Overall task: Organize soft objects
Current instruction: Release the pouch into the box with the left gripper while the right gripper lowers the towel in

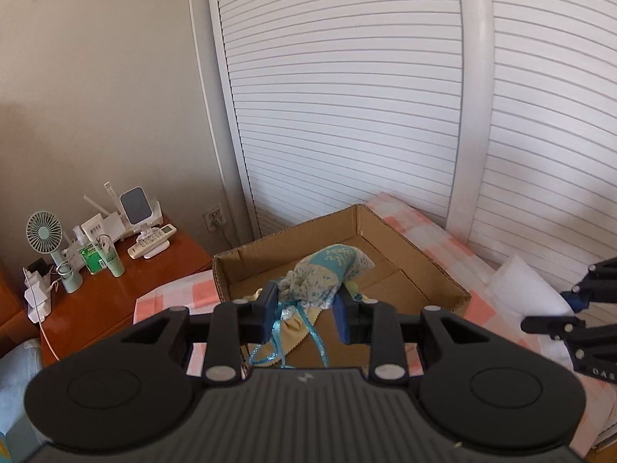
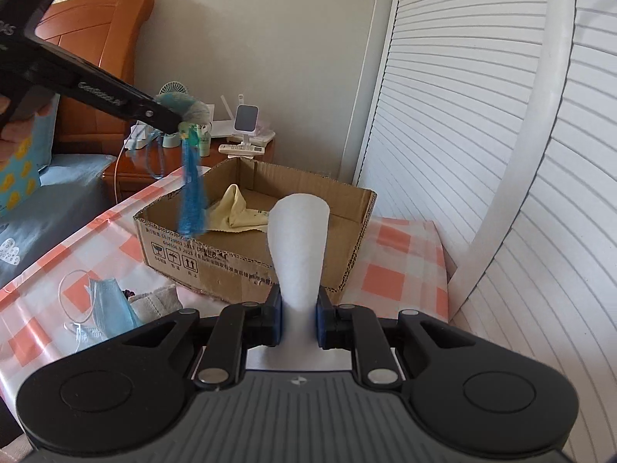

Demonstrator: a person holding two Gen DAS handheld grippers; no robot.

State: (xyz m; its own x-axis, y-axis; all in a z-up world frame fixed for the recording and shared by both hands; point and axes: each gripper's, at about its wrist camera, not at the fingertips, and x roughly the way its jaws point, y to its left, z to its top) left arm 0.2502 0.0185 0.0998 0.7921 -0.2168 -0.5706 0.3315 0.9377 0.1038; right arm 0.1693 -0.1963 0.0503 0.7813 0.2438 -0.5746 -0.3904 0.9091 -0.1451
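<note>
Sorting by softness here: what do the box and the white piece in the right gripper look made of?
Box: corrugated cardboard, matte brown; fluted cut edges show. White piece: seemingly foam or wadding, matte; it narrows where the right gripper squeezes it.

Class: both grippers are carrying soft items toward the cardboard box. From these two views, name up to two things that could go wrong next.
1. The left gripper holds the blue sachet by one end, and its ribbons and tassel dangle; they might snag the cardboard box rim.
2. The right gripper pinches the white foam piece at its narrow end, so it could slip or tip before reaching the box.
</note>
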